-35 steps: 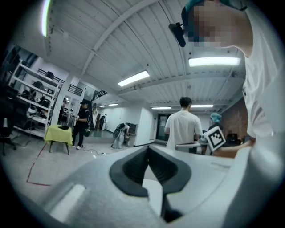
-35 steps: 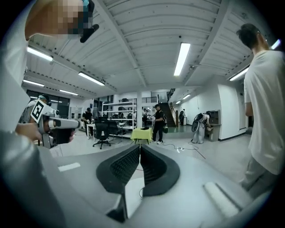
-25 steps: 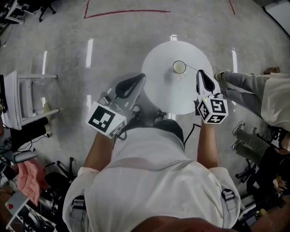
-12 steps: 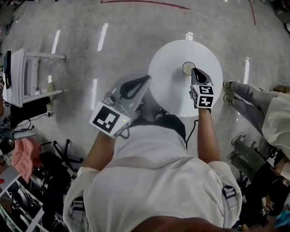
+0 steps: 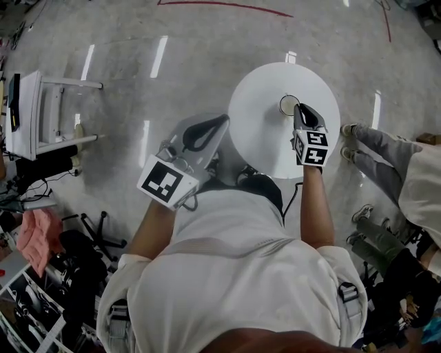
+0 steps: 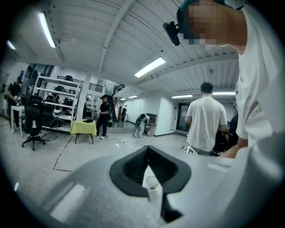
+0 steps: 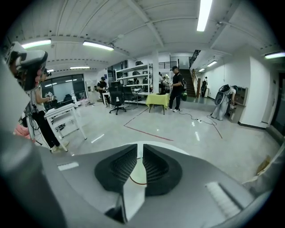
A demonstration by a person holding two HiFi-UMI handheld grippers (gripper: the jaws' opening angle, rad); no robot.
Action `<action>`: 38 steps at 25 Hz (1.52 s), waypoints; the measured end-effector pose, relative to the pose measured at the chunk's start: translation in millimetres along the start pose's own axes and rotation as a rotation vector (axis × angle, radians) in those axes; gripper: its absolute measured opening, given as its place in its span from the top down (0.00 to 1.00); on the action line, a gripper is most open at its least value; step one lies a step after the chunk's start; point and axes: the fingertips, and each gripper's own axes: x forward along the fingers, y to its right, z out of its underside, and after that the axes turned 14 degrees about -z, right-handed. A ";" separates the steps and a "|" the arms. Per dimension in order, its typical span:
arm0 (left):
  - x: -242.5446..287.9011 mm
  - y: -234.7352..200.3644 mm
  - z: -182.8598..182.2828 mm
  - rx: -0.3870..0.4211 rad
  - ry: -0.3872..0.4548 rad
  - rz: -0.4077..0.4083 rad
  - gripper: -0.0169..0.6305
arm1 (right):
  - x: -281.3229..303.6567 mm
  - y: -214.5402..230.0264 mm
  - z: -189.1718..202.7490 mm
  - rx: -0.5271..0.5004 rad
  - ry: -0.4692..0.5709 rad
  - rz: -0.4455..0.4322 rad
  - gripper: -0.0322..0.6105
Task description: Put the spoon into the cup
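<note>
A small clear cup (image 5: 289, 104) stands near the far edge of the round white table (image 5: 262, 134). My right gripper (image 5: 299, 108) reaches over the table, its tips right at the cup's near rim. Its jaws are shut on the thin spoon, which shows only as a pale sliver between the tips (image 7: 137, 151); the cup's rim (image 7: 133, 181) shows just below them. My left gripper (image 5: 219, 118) hangs off the table's left edge, shut and holding nothing. In the left gripper view (image 6: 148, 150) the cup (image 6: 152, 181) is seen between its jaws.
A person's legs and shoes (image 5: 375, 141) stand close to the table's right side. A white rack (image 5: 27, 114) is at the far left, with cables and clutter (image 5: 41, 234) on the floor at lower left. A red tape line (image 5: 227, 5) crosses the floor beyond.
My right gripper has moved forward from the table's right edge up to the cup, carrying the spoon. The left gripper has stayed beside the table.
</note>
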 end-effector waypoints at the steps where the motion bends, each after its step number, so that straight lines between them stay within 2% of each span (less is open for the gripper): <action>1: -1.3 -1.1 -1.7 0.000 0.006 0.005 0.97 | -6.3 -2.0 -8.0 -0.004 0.024 0.010 0.89; 5: -8.7 1.4 -9.1 0.000 0.022 0.042 0.97 | -41.9 -17.2 -42.5 -0.004 0.130 0.031 0.94; 10: -18.9 13.3 -36.3 0.002 0.096 0.119 0.97 | -96.7 -46.3 -86.1 0.000 0.259 0.056 0.94; 14: -21.9 25.1 -54.4 0.015 0.142 0.175 0.97 | -148.0 -67.8 -118.3 -0.038 0.352 0.094 0.94; 19: -27.9 24.0 -75.8 0.022 0.199 0.221 0.97 | -209.3 -97.1 -151.4 -0.133 0.425 0.212 0.94; 23: -31.3 11.4 -89.0 0.038 0.241 0.268 0.97 | -237.6 -123.8 -174.6 -0.160 0.503 0.281 0.94; 29: -34.8 38.5 -103.3 0.079 0.268 0.325 0.97 | -273.4 -144.4 -182.9 -0.232 0.568 0.293 0.94; 38: -43.0 63.6 -119.7 0.109 0.291 0.371 0.97 | -293.5 -150.2 -189.2 -0.249 0.611 0.280 0.94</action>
